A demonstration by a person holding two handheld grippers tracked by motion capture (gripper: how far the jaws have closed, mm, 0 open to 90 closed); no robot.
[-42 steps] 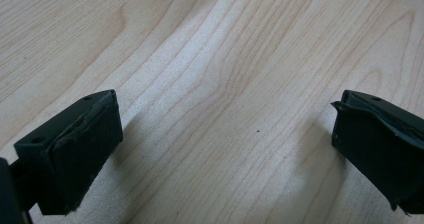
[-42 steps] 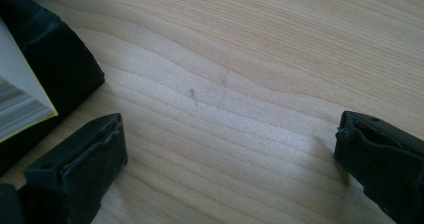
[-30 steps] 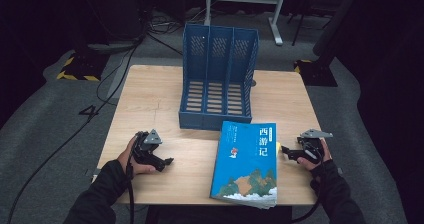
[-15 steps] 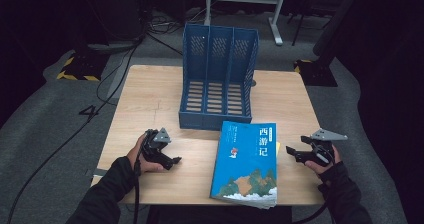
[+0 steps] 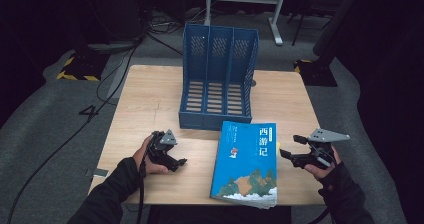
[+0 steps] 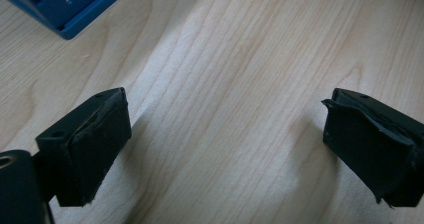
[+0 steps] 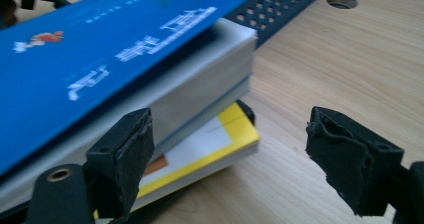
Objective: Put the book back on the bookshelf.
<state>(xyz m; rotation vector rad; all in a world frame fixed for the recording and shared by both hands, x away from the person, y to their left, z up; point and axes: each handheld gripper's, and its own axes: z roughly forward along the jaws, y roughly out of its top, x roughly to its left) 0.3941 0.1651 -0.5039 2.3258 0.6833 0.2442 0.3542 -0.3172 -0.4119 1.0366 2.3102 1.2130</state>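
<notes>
Two tools, both spread wide and holding nothing: the right tool [image 5: 291, 146] sits just beside the blue book [image 5: 246, 161]; the left tool [image 5: 172, 151] rests on bare bench [image 5: 150, 99].

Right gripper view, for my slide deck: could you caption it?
Open right hand-held gripper beside a thick blue-covered book stacked on a yellow-covered book, on the light wooden table.

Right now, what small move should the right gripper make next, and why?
Probably ease the right gripper toward the blue book and take its near edge: its jaws stand open beside the stack, the book tops a yellow one, and the file rack stands empty.
</notes>
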